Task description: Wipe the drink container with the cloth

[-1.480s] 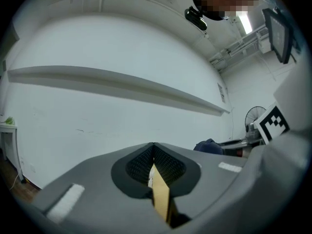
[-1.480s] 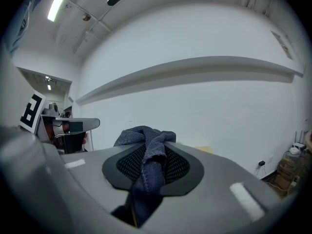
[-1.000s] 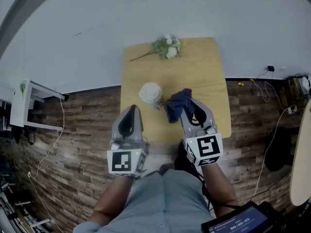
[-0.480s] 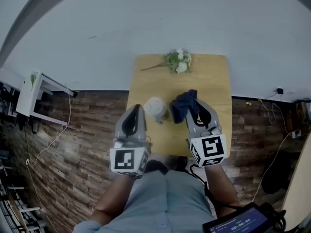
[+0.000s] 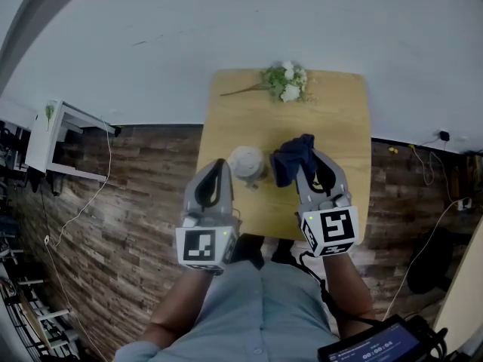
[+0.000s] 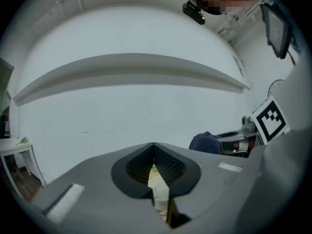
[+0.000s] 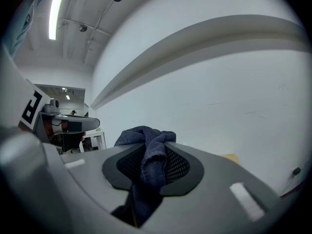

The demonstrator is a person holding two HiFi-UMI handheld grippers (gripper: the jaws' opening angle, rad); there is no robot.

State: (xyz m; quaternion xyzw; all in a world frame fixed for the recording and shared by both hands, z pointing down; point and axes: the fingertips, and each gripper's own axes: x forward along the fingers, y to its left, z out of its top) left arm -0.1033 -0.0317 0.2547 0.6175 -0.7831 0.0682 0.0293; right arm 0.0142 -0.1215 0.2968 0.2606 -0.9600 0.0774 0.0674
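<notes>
Our right gripper [image 7: 156,152] pinches the dark blue cloth [image 7: 141,134], which runs lengthwise through its jaws with the lower end cut off. Just left of it, the drink container [image 5: 247,161] stands upright on the bench [image 5: 332,127]. Our left gripper [image 6: 153,147] is pressed together, and between its jaws only a pale sliver shows.

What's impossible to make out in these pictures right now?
Cup sides: head view shows only its top, too small.
Cloth touching the cup or not: head view, too small to tell.
Table: left gripper view, the left gripper body hides nearly all.
</notes>
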